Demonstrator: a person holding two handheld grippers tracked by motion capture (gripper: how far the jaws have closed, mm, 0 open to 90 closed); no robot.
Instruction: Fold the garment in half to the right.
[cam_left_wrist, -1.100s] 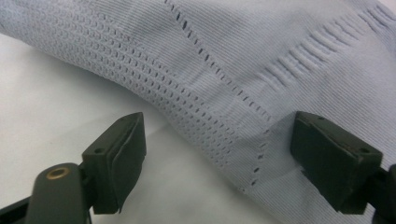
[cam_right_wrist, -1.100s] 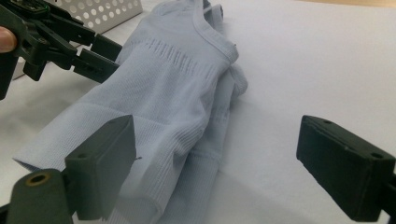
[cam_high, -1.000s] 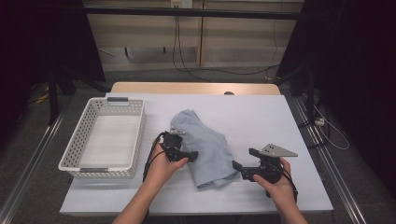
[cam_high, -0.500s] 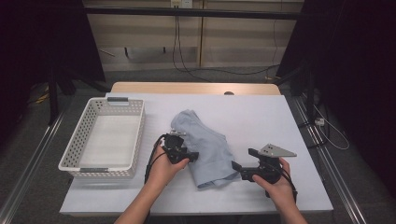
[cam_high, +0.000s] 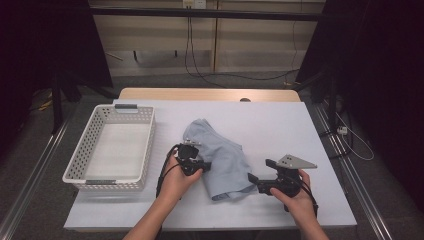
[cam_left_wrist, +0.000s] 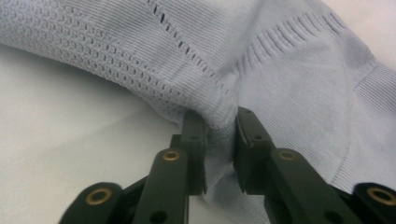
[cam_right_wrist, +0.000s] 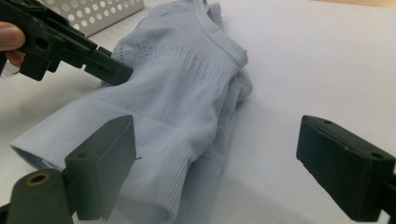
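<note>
A lab-style recording station, not a home. A table with a plain white top stands alone on grey carpeted floor, hemmed in by black curtains at both sides. Metal rails run along the floor beside the table's left and right edges. Beyond its far edge, loose cables hang down a bare beige wall, and a dark bar crosses overhead.

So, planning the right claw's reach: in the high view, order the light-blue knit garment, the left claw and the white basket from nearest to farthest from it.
1. Light-blue knit garment, just left of the right claw.
2. Left claw, at the garment's left edge.
3. White basket, far left.
</note>
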